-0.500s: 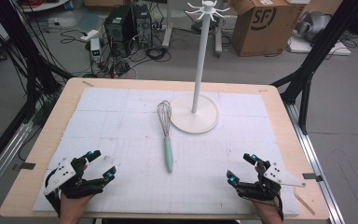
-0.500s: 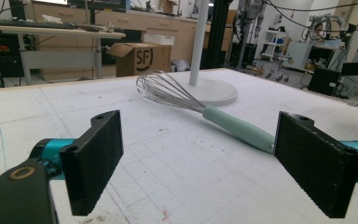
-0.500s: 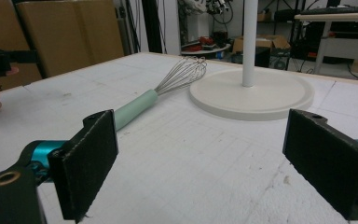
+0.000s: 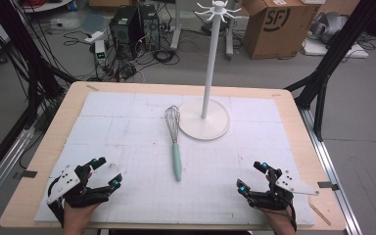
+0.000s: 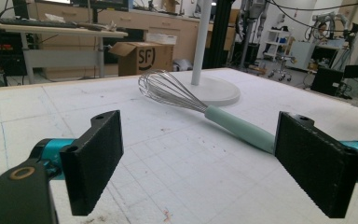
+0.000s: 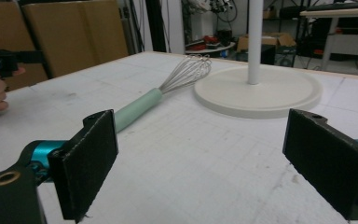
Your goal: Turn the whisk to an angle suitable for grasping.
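A whisk with a mint-green handle and wire head lies flat on the white mat, head pointing away, beside the round base of a white hook stand. The whisk lies ahead of my left gripper, whose jaws stand wide apart with nothing between them. From the right, the whisk and the stand base lie beyond my right gripper, also open and holding nothing. In the high view the left gripper rests near the front left corner and the right gripper near the front right.
The white mat covers most of the wooden table. The stand's tall pole rises to a ring of hooks. Cardboard boxes, cables and dark frame legs surround the table on the floor.
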`<action>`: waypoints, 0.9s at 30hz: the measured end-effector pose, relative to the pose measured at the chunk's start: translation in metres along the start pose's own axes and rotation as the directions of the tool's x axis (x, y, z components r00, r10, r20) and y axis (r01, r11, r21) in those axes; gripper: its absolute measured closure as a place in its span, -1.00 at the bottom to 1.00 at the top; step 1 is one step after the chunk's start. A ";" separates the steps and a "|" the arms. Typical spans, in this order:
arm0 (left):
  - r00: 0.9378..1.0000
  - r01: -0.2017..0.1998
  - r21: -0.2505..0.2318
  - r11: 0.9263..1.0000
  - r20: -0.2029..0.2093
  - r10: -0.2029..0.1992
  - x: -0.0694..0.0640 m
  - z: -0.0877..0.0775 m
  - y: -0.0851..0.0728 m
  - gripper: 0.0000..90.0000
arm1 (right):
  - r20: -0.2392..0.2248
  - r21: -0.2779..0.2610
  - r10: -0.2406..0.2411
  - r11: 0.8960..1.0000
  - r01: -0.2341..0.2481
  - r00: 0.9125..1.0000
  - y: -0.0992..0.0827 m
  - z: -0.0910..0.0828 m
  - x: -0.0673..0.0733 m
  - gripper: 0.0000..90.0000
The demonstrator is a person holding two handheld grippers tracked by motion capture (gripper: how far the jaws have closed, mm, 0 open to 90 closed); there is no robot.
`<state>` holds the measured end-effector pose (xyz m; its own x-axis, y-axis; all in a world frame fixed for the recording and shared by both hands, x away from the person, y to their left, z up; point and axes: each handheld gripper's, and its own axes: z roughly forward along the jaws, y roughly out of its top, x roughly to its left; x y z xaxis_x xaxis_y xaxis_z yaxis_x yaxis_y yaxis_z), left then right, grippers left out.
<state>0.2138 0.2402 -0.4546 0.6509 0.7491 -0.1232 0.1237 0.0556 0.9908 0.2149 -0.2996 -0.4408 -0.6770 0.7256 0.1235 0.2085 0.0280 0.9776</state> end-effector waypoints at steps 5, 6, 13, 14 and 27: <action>1.000 -0.002 0.006 1.000 0.008 0.002 0.001 -0.001 -0.001 -0.64 | -0.031 0.006 0.004 1.000 -0.004 1.000 0.002 0.006 0.006 -0.57; 1.000 0.005 0.002 1.000 0.010 -0.005 0.001 -0.002 -0.001 -0.64 | -0.040 0.008 0.006 1.000 -0.005 0.999 0.003 0.008 0.008 -0.49; 1.000 0.008 -0.002 1.000 0.014 -0.008 -0.001 -0.007 -0.002 -0.64 | -0.099 0.034 -0.064 0.997 0.067 0.993 0.008 0.023 0.024 0.22; 1.000 0.008 -0.002 1.000 0.012 -0.008 -0.001 -0.007 -0.002 -0.64 | -0.128 0.053 -0.075 0.995 0.082 0.989 0.011 0.029 0.028 0.34; 0.999 0.012 0.016 1.000 0.034 -0.012 -0.004 -0.006 -0.003 -0.63 | -0.289 0.203 -0.056 0.972 0.118 0.956 0.027 0.089 0.069 1.00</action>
<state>0.2062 0.2412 -0.4565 0.6742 0.7256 -0.1374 0.1436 0.0538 0.9882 0.2366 -0.1881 -0.4209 -0.8626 0.4931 0.1129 0.2660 0.2522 0.9304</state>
